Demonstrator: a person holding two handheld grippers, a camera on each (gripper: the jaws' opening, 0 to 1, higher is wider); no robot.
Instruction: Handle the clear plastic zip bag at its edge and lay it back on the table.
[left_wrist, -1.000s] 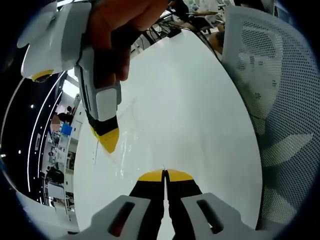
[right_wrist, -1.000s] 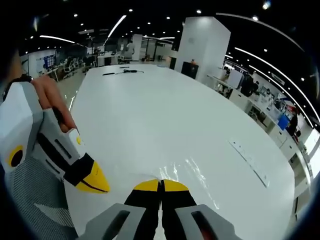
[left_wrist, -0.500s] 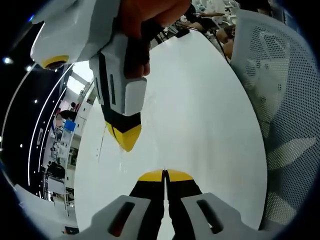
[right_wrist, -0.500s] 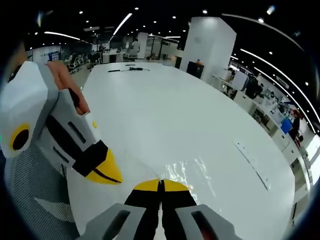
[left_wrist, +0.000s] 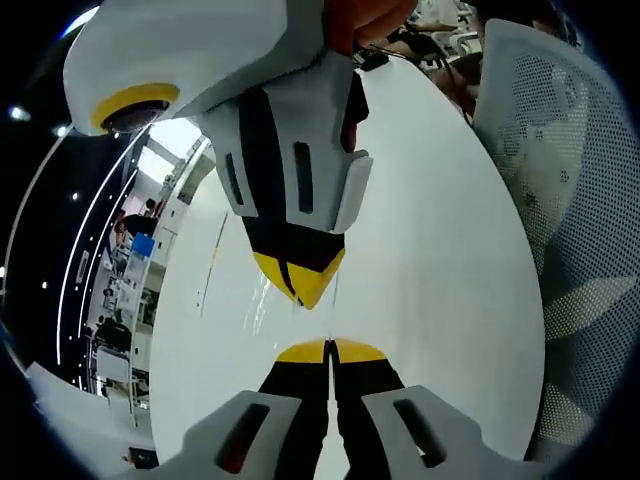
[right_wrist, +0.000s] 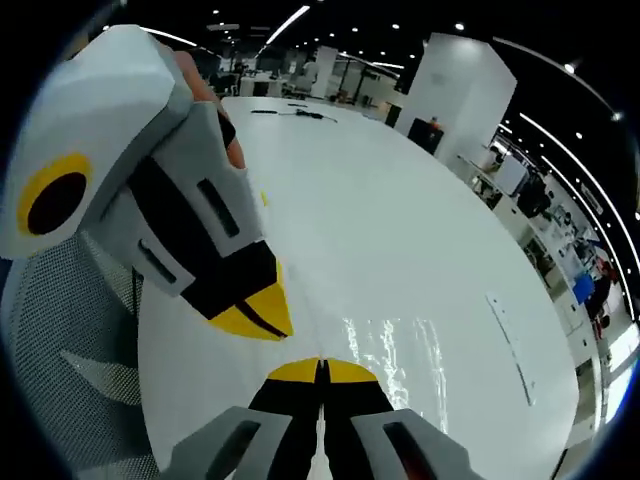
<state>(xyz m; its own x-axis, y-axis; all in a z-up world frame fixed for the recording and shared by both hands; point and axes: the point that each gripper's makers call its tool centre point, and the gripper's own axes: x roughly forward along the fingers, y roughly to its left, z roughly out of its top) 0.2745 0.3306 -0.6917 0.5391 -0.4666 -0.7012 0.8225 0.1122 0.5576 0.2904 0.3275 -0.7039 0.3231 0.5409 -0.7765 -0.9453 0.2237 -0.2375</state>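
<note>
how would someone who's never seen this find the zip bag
Start at the long white table beside the white mesh chair. Just ahead of the right gripper lies the clear plastic zip bag, distinguishable from the tabletop by its glossy, wrinkled glare.

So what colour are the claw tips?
Yellow, on black jaws; clearest on the right claw in the left gripper view.

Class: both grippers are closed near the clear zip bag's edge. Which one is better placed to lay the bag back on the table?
Probably the right gripper: the clear zip bag glints just beyond its shut tips over the table. The left gripper shows little of it.
</note>
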